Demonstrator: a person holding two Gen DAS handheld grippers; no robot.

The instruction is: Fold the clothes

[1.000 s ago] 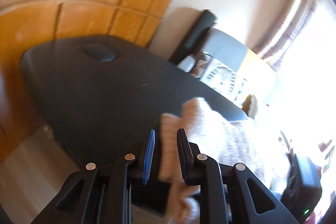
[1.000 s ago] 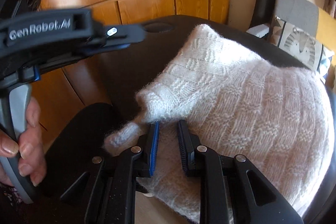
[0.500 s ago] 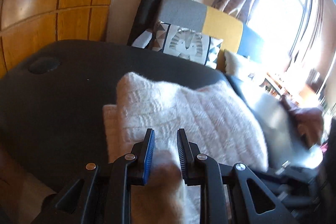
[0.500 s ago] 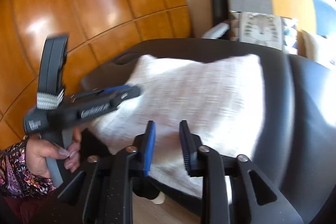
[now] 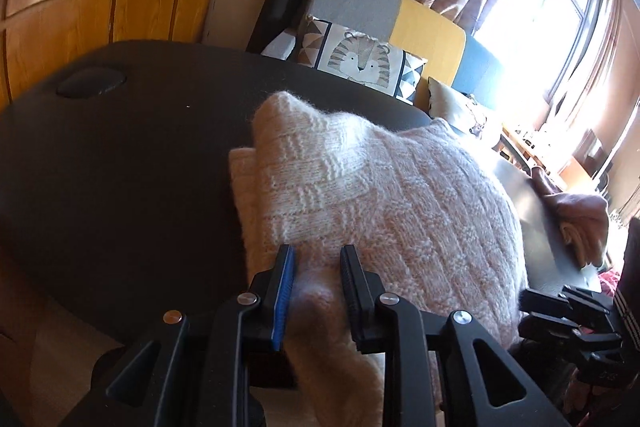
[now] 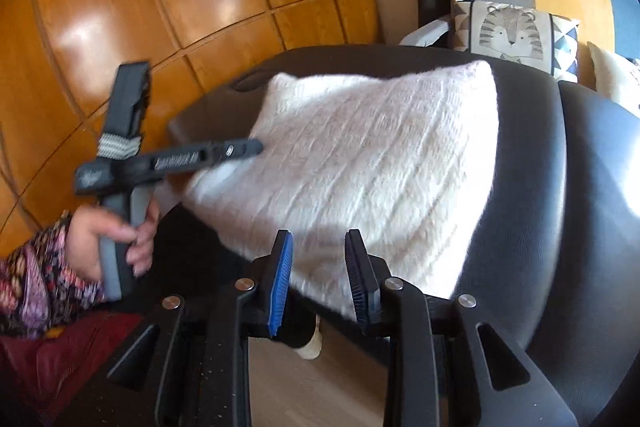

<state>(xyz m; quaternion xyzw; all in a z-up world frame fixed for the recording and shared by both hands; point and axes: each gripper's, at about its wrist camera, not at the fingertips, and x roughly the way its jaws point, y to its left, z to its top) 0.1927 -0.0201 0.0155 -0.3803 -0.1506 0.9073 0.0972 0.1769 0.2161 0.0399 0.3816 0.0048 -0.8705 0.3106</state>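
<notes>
A cream knitted sweater (image 5: 384, 195) lies folded on the black table (image 5: 120, 167); in the right wrist view it is the pale sweater (image 6: 372, 163). My left gripper (image 5: 318, 287) sits at the sweater's near left corner. A fold of knit fills the gap between its pads and hangs down below them, while the jaws are opening. From the right wrist view, the left gripper (image 6: 256, 147), held by a hand (image 6: 108, 239), touches the sweater's left edge. My right gripper (image 6: 318, 267) hovers before the near edge. Its jaws are opening and the pads press on nothing.
A wooden panelled wall (image 6: 180, 7) runs behind and left of the table. A sofa with a tiger cushion (image 5: 360, 63) stands past the far edge, beside a bright window (image 5: 532, 7). Another pinkish garment (image 5: 576, 223) lies at the right. Pale floor (image 6: 320, 387) shows below the near edge.
The left gripper swung from facing the wall to over the sweater, bringing its fold down onto the pile. The right gripper let go of the sweater and drew back from it.
</notes>
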